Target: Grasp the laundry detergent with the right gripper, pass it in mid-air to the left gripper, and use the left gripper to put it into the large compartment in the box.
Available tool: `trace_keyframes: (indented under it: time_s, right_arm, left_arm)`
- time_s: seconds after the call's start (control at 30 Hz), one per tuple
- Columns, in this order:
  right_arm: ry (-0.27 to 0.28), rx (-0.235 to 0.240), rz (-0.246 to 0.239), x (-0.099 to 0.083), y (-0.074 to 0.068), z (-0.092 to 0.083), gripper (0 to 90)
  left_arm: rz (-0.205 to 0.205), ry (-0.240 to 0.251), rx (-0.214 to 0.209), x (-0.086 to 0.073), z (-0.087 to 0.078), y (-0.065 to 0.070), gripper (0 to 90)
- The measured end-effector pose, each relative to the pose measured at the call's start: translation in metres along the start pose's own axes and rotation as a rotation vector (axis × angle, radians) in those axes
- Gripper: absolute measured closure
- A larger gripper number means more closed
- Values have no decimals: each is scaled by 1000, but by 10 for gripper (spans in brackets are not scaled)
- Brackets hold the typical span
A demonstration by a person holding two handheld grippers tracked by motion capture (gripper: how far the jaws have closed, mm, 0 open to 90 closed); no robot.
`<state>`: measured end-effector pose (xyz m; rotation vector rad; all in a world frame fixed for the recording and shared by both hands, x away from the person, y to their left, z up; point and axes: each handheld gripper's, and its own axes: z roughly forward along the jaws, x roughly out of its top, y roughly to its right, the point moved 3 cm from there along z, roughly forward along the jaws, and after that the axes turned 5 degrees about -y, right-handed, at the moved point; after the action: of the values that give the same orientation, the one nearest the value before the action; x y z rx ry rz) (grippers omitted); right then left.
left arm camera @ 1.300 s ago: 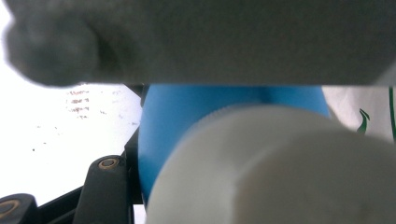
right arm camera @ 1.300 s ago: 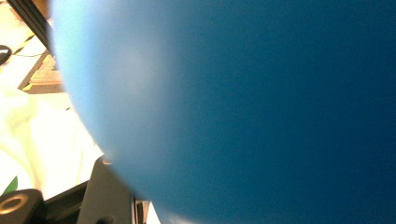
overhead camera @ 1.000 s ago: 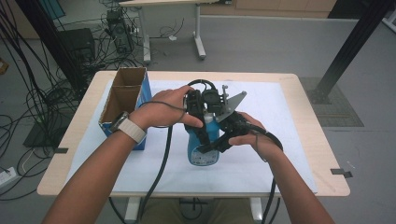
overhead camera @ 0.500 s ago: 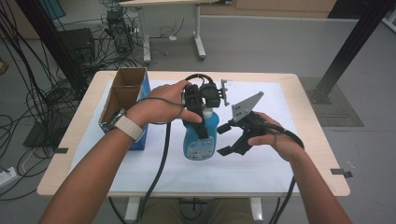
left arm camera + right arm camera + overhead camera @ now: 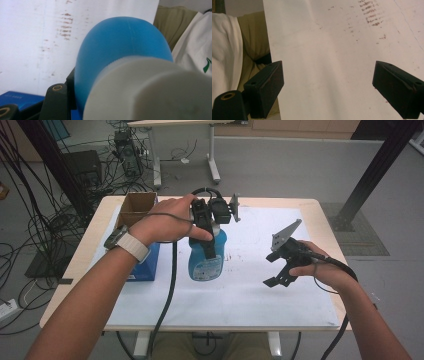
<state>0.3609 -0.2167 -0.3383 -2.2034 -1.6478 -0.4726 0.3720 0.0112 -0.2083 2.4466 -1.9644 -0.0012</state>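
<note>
A blue bottle (image 5: 205,262) with a white cap (image 5: 150,90) stands upright on the white sheet, left of the middle. My left gripper (image 5: 210,237) comes down from above and is shut on its upper part. In the left gripper view the bottle's blue body (image 5: 120,45) bulges close to the camera, with one black jaw beside it at the lower left. My right gripper (image 5: 277,267) hovers over the sheet to the right, well apart from the bottle. Its jaws stand wide open (image 5: 328,87) with only white sheet between them.
An open cardboard box (image 5: 135,207) sits on a blue box (image 5: 145,265) at the table's left end, close to my left wrist. The stained white sheet (image 5: 280,320) covers most of the tabletop. Cables lie on the floor at the left.
The bottle lay flat with both grippers at it; now it stands upright in the left gripper. The right gripper has let go, opened and drawn away to the right.
</note>
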Motion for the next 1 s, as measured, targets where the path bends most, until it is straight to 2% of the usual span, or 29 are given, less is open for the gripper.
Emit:
trace_keyframes:
  time_s: [0.1,0.27,0.3,0.33,0.4,0.43,0.47,0.5,0.57,0.6,0.63,0.8,0.83,0.87,0.97,1.0]
  right_arm:
    - [0,-15,14,-4,3,-6,107]
    - [5,-29,28,-7,6,-12,107]
    - [7,-33,30,-7,8,-13,107]
    - [5,-43,40,-9,10,-15,107]
    - [4,-45,43,-10,10,-16,107]
    - [-1,-52,53,-12,13,-17,108]
    - [-1,-52,53,-12,13,-17,108]
    - [-14,-57,65,-15,14,-18,110]
    - [-34,-65,76,-19,17,-19,115]
    - [-34,-65,76,-19,17,-19,115]
    - [-38,-66,80,-20,18,-19,115]
    - [-80,-85,84,-25,23,-22,115]
    - [-88,-83,89,-26,24,-23,115]
    - [-88,-83,89,-26,24,-23,115]
    - [-101,-88,93,-27,26,-23,115]
    - [-106,-92,98,-28,27,-22,115]
  left_arm:
    - [-39,-11,18,-2,-6,-6,408]
    - [-114,-38,15,-5,-15,-19,408]
    - [-133,-40,14,-5,-16,-22,408]
    - [-179,-48,11,-6,-19,-26,408]
    - [-193,-58,13,-7,-21,-29,408]
    - [-240,-54,20,-8,-24,-33,408]
    - [-240,-54,20,-8,-24,-33,408]
    - [-254,-61,21,-9,-25,-35,408]
    - [-307,-78,18,-11,-28,-41,408]
    - [-307,-78,18,-11,-28,-41,407]
    - [-337,-73,12,-12,-30,-44,407]
    - [-402,-87,5,-13,-33,-51,407]
    - [-432,-91,-1,-14,-35,-54,407]
    - [-432,-91,-1,-14,-35,-54,407]
    - [-471,-90,-4,-16,-37,-58,407]
    - [-505,-94,-7,-19,-40,-61,407]
